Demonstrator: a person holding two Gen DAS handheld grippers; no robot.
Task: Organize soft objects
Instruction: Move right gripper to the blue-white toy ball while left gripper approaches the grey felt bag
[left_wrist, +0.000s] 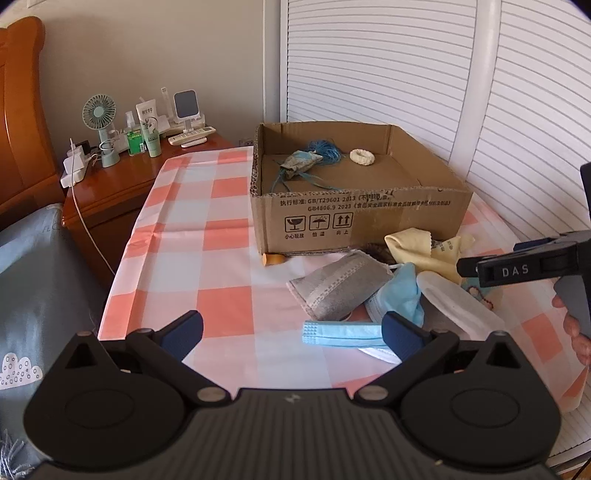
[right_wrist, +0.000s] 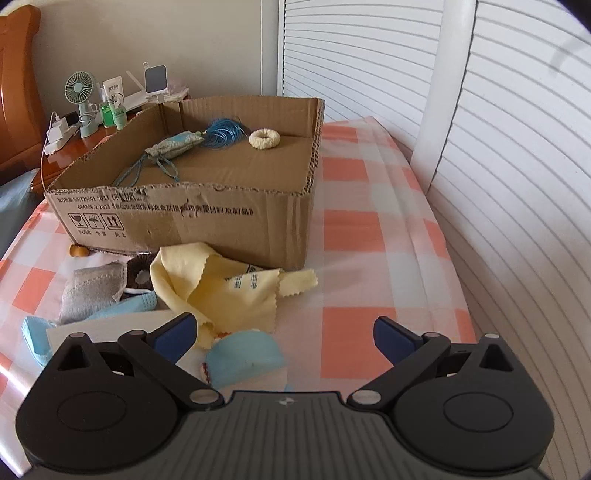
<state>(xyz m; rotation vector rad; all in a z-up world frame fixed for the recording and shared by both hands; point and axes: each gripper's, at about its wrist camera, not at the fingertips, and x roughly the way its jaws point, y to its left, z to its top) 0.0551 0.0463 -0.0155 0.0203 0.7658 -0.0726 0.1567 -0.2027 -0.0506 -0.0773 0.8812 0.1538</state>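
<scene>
Three soft items lie in the cardboard box (right_wrist: 207, 206); the yellow cloth (right_wrist: 221, 288), masks and other pieces remain on the worktop (right_wrist: 369, 258); left claw (left_wrist: 291, 334) and right claw (right_wrist: 284, 332) wide open, empty.

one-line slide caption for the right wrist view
Open right gripper above a yellow cloth before a cardboard box.

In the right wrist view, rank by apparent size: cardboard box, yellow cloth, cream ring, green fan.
1. cardboard box
2. yellow cloth
3 and 4. green fan and cream ring: they look much alike, and the fan stands farther back, so I will not rank them.
</scene>
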